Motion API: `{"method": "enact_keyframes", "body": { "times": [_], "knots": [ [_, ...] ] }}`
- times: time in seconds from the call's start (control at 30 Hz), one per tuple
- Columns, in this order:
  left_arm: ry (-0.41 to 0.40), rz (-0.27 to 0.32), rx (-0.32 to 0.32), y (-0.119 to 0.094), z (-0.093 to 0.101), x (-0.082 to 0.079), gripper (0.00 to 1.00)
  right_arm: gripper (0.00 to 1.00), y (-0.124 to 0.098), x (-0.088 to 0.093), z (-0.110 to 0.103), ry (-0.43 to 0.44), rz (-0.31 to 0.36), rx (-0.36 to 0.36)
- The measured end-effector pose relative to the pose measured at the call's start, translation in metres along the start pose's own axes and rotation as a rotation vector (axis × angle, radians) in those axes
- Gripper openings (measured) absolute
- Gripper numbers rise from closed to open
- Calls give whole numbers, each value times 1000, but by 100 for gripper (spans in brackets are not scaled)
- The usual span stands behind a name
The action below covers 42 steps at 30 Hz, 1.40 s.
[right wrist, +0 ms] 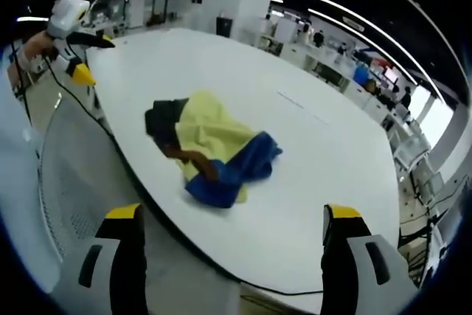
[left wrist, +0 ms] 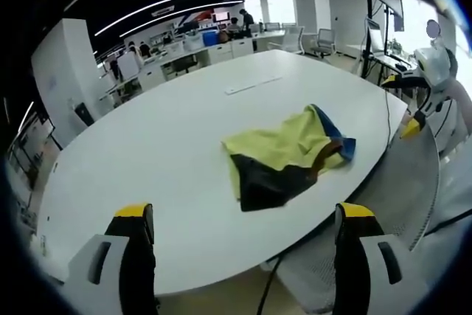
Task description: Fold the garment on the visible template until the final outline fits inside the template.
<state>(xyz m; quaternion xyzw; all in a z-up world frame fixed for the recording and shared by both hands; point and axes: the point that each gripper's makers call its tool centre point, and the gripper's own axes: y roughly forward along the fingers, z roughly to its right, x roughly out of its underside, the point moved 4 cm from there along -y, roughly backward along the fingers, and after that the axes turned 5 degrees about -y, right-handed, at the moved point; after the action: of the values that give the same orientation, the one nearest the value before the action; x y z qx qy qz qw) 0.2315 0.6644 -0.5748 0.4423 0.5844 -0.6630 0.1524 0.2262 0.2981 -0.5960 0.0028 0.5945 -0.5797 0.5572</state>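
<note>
white table point(left wrist: 147, 153); crumpled garment point(left wrist: 284, 156) lengthwise along near edge; both jaws apart

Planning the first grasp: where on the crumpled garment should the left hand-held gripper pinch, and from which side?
Probably the dark section's loose corner at the table edge, on the garment. It lies flat at the near rim of the white table, closest to the left hand-held gripper, whose jaws are open. Come in low from that rim; the blue end is bunched and offers no clean edge.
</note>
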Motion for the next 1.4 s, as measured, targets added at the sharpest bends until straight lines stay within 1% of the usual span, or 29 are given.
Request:
{"method": "enact_keyframes", "body": {
  "times": [0.23,0.47,0.8,1.0,1.13,1.33,1.4],
  "knots": [
    [-1,9,-2,1,0,-3,100,100,0,-1,1,1,2,1],
    [-13,3,-7,1,0,-1,100,100,-1,1,2,9,2,7],
    [-8,11,-4,1,2,-2,100,100,-1,0,3,9,7,5],
    [17,16,2,1,2,-5,100,100,0,0,2,-7,5,1],
    [40,22,4,4,2,-11,100,100,2,-2,2,-18,5,-3],
    [100,37,11,9,0,-22,100,100,3,-6,5,-38,10,-2],
    [120,32,21,11,1,-23,99,99,4,-6,6,-44,10,-1]
  ]
}}
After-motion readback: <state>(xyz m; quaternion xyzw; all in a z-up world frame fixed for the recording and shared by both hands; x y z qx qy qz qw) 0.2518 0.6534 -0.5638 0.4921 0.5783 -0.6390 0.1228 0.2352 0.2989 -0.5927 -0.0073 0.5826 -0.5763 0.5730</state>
